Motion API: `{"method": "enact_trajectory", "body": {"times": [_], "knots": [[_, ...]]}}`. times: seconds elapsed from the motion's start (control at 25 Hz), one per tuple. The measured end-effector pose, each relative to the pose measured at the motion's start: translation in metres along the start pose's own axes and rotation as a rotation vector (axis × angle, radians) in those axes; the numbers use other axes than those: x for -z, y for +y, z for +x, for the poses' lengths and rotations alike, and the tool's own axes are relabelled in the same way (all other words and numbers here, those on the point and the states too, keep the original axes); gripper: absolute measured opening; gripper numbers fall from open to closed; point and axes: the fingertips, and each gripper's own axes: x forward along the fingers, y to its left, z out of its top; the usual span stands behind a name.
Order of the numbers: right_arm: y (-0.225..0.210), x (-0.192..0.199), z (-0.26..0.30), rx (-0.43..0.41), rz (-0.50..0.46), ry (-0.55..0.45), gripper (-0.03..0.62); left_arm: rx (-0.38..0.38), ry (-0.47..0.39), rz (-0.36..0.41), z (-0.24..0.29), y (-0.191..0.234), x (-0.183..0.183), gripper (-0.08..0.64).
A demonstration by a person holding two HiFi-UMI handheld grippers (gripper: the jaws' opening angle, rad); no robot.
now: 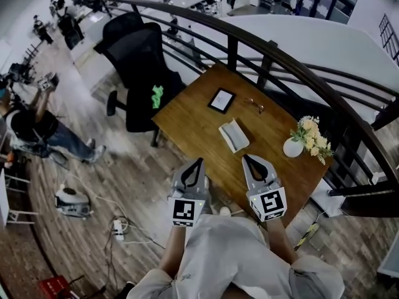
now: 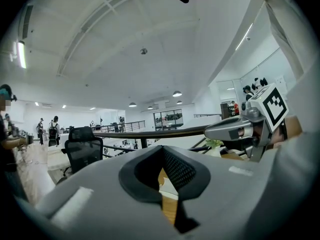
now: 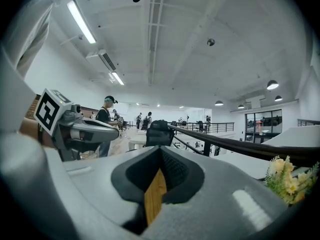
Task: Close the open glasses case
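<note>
The wooden tabletop point(image 1: 187, 120) carries everything that matters here, and the open glasses case point(image 1: 234, 135) lies near its middle, turned at a slant, pale inside up. Both grippers hang over the near edge of the tabletop, short of the case and apart from it. The left gripper point(image 1: 200, 161) has its jaws brought together with nothing between them; its own view shows only a thin slit of wood past the tips point(image 2: 161, 149). The right gripper point(image 1: 247, 158) is the same: jaws together, empty, a strip of tabletop showing through point(image 3: 160, 149).

The step in hand reads as the approach, with the closing itself not yet begun. To do it well, one gripper should go down onto the base half of the case and pin it, since a light case on smooth wood will likely slide when pushed. The other can stay closed and work as a blunt finger: get its tip under the free edge of the lid, swing the lid over the hinge line, then press down at the front until it seats. From these views I cannot tell which half is lid and which is base, so that wants checking on the way in.

The slant of the case favours coming in square to its hinge, not straight ahead. A dark-framed tablet point(image 1: 221, 100) lies just beyond the case, a white vase point(image 1: 292, 147) of flowers stands to the right, and a pair of glasses point(image 1: 254, 104) lies apart from the case, farther back; the sweep should stay low and short to keep clear of all three.
</note>
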Motion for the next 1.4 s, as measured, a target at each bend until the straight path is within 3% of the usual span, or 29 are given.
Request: {"method": "enact_trajectory", "body": {"times": [0.16,0.96,1.4], "knots": [[-0.008,0.003,0.019,0.021,0.001,0.006,0.003,0.035,-0.031,0.001,0.022,0.011,-0.004,0.018],[-0.052,0.017,0.143,0.259,0.043,0.116,0.003,0.277,0.01,-0.022,0.149,0.114,0.031,0.02],[-0.084,0.053,0.155,0.412,0.105,0.161,0.003,0.462,0.047,-0.023,0.205,0.106,0.069,0.02]]}}
